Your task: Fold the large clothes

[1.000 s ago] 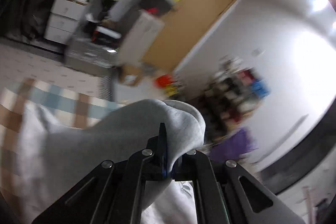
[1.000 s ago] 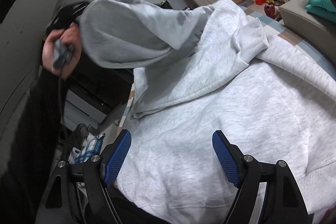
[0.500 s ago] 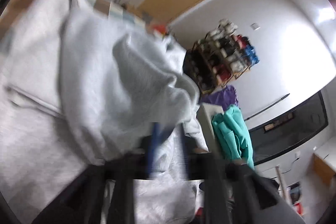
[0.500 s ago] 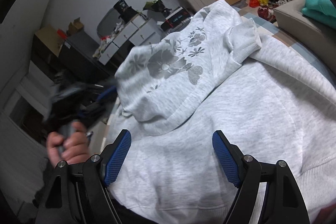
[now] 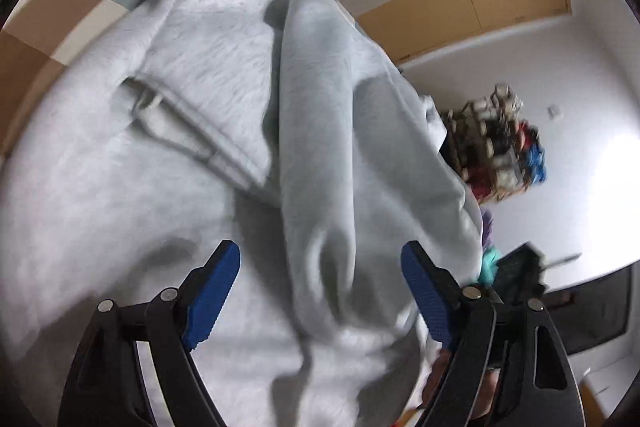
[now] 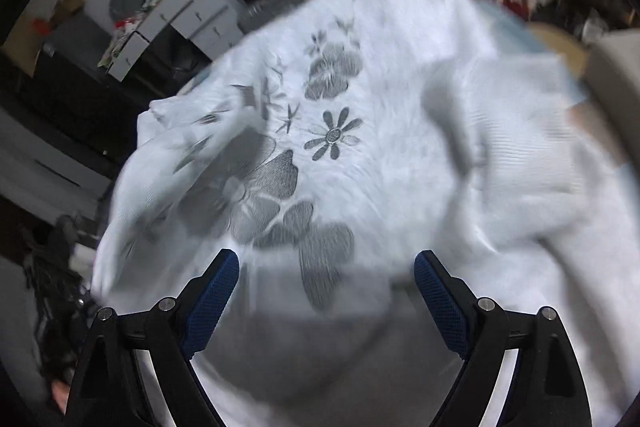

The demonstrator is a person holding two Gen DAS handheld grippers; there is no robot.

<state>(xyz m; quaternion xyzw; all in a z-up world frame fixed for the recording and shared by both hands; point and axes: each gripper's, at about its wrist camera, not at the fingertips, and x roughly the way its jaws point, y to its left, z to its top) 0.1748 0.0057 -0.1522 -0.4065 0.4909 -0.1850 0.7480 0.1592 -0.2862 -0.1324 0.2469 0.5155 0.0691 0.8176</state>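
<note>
Watching left wrist view: my left gripper (image 5: 320,291) jaws opening, pads clear of grey sweatshirt (image 5: 160,147); sleeve fold (image 5: 340,187) ran lengthwise straight ahead between them.
Right wrist view: my right gripper (image 6: 326,299) jaws opening, empty; flower-print panel (image 6: 288,167) just ahead, nearer this hand.

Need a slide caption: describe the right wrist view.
Right tool, opening, hovers over a grey sweatshirt with a flower print.

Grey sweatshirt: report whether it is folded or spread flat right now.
Partly folded. One part of the grey sweatshirt, with the flower print, lies turned over the body, rumpled; a loose fold drapes across it.
</note>
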